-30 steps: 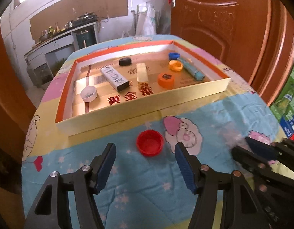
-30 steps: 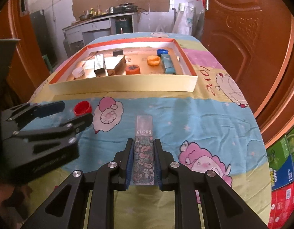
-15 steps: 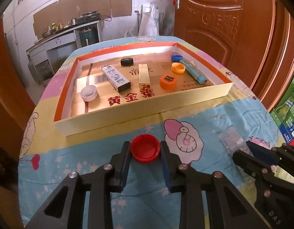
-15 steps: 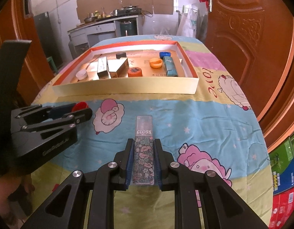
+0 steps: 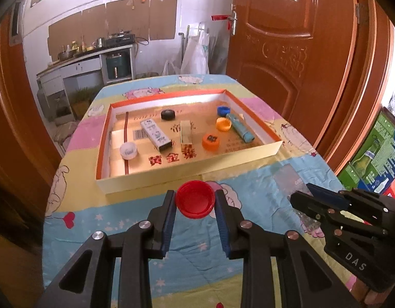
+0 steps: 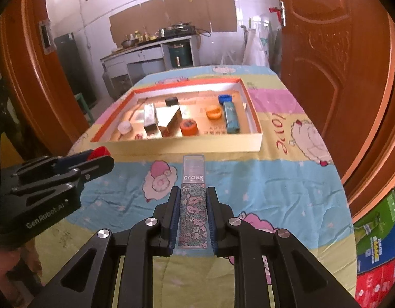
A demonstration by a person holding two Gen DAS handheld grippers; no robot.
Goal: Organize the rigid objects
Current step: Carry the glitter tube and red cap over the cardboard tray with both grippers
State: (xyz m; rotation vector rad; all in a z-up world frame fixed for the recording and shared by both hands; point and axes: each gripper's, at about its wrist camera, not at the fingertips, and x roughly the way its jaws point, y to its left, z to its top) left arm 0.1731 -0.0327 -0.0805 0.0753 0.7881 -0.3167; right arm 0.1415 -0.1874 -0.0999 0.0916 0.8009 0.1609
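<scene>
My left gripper (image 5: 195, 200) is shut on a red bottle cap (image 5: 195, 202) and holds it above the cloth, just in front of the shallow cardboard box (image 5: 187, 170). My right gripper (image 6: 193, 200) is shut on a flat clear floral case marked GLOSS (image 6: 193, 200), also lifted off the table. The box (image 6: 187, 146) holds several caps, two small cartons and a blue tube (image 5: 240, 127). The left gripper with the red cap (image 6: 98, 152) shows at the left of the right wrist view. The right gripper (image 5: 310, 197) shows at the right of the left wrist view.
The table carries a cartoon-print cloth (image 5: 135, 220). A wooden door (image 5: 300, 38) stands close on the right. Coloured cartons (image 6: 377, 236) are stacked on the floor at the right. A kitchen counter (image 5: 89, 59) is far behind.
My left gripper closed on the red cap and lifted it up toward the box. My right gripper, holding the gloss case, also rose from the cloth.
</scene>
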